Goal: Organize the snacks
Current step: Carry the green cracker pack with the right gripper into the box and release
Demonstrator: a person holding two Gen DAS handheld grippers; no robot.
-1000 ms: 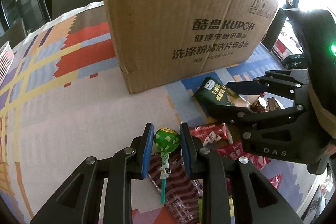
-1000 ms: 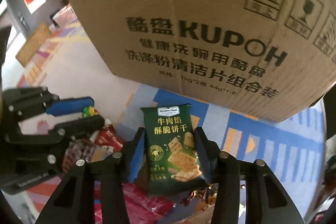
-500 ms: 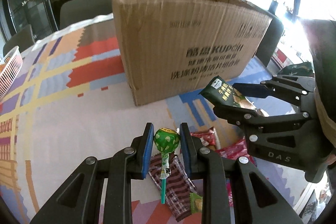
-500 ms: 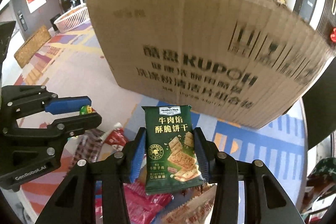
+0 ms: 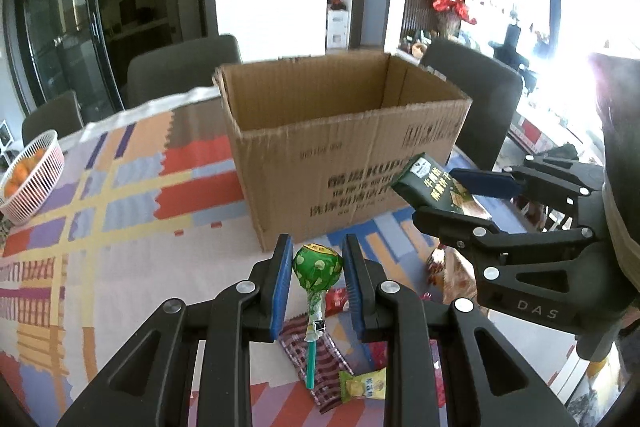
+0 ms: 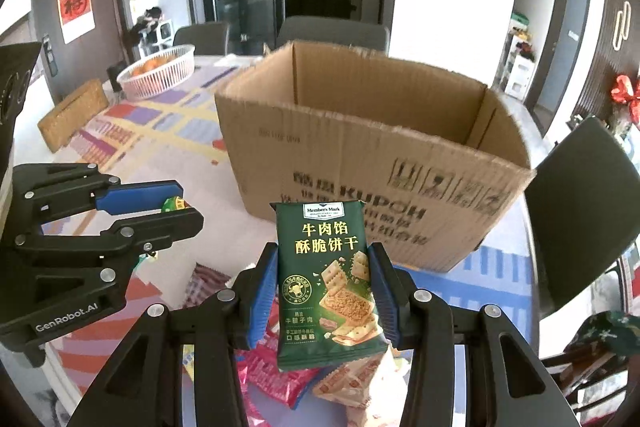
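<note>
On the patchwork tablecloth (image 5: 120, 187) stands an open carton (image 5: 344, 147); left gripper (image 5: 316, 267) clamps lollipop (image 5: 318, 267), right gripper (image 6: 324, 291) biscuit packet (image 6: 326, 275).

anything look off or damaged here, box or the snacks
Nothing serious. The cardboard box has a ragged, torn top rim where flaps seem cut off, but it stands upright and open. The lollipop in the left gripper and the cracker pack in the right gripper look intact.

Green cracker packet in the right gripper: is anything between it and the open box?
Only the box's own near wall. The green cracker packet, clamped in the right gripper, sits in front of the cardboard box, whose top is open. Nothing else visible blocks the way.
</note>
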